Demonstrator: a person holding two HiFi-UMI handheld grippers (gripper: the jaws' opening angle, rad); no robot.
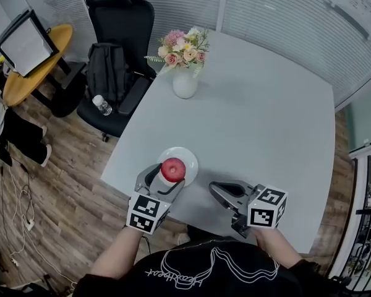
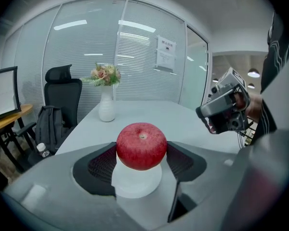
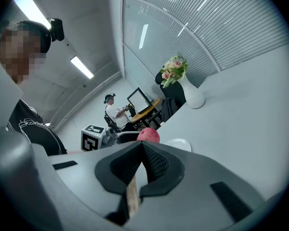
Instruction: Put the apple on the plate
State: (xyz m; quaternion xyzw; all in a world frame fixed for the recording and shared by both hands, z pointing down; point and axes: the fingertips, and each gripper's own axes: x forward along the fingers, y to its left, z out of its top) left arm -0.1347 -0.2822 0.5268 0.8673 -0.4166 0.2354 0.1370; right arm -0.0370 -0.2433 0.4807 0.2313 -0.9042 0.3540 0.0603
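My left gripper is shut on a red apple, which it holds just above a small white plate near the front left of the white table. In the left gripper view the apple sits between the two dark pads, and the plate lies directly beneath it. My right gripper hovers to the right of the plate, shut and empty. Its view shows the jaws meeting at the tips, with the apple and plate beyond.
A white vase of flowers stands at the table's far left side. A black office chair with a backpack is left of the table. The table's front edge runs just under both grippers.
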